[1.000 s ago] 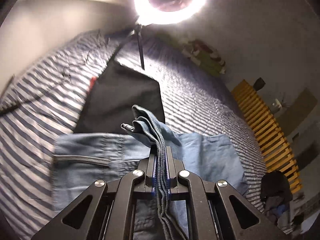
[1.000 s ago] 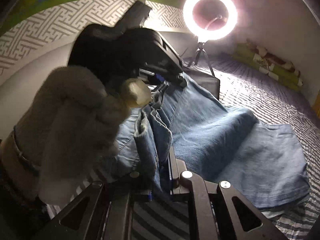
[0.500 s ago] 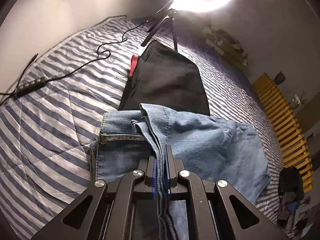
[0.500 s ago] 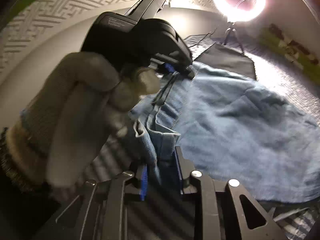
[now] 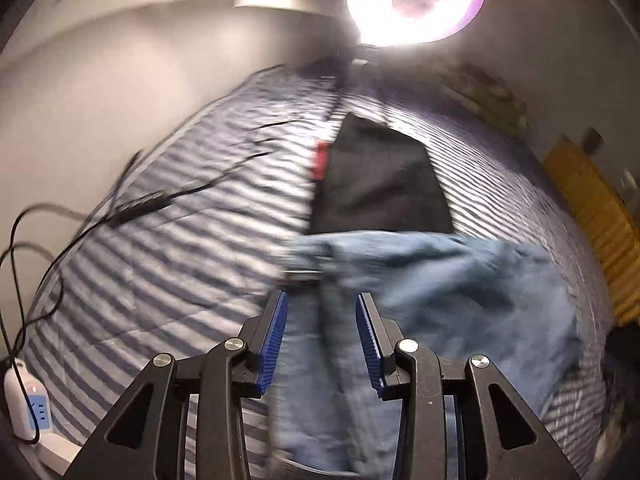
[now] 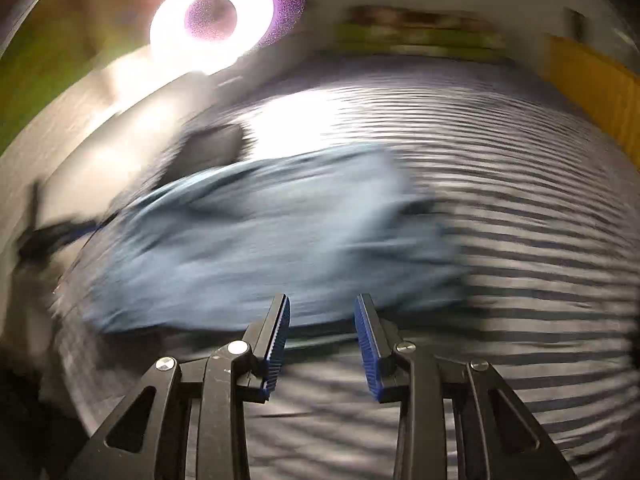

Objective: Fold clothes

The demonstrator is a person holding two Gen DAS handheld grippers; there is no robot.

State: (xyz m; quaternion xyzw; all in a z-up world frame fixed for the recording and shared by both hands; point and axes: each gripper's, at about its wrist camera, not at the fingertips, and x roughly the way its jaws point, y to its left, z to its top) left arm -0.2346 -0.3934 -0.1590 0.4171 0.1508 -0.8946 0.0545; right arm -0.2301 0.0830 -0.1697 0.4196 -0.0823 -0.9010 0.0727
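Folded blue jeans [image 5: 440, 288] lie on the striped bed cover [image 5: 160, 248]. My left gripper [image 5: 321, 304] hangs over their near edge with its jaws opening; denim shows in the gap, but the blue pads do not press on it. In the right wrist view the jeans [image 6: 260, 240] are a blurred blue heap ahead. My right gripper [image 6: 322, 308] stands apart from them above the striped cover [image 6: 520, 280], its jaws opening with nothing between them. A folded black garment [image 5: 380, 184] lies just beyond the jeans.
A bright ring light [image 5: 416, 0] on a stand stands at the far end of the bed. Black cables [image 5: 152, 200] cross the cover at left, and a white power strip [image 5: 28, 404] sits at the near left edge. A yellow slatted frame [image 5: 592, 216] runs along the right.
Both grippers have let go of the denim and their jaws have parted. The right gripper swung away to the right, so the other hand is no longer in front of it. The jeans now lie flat.
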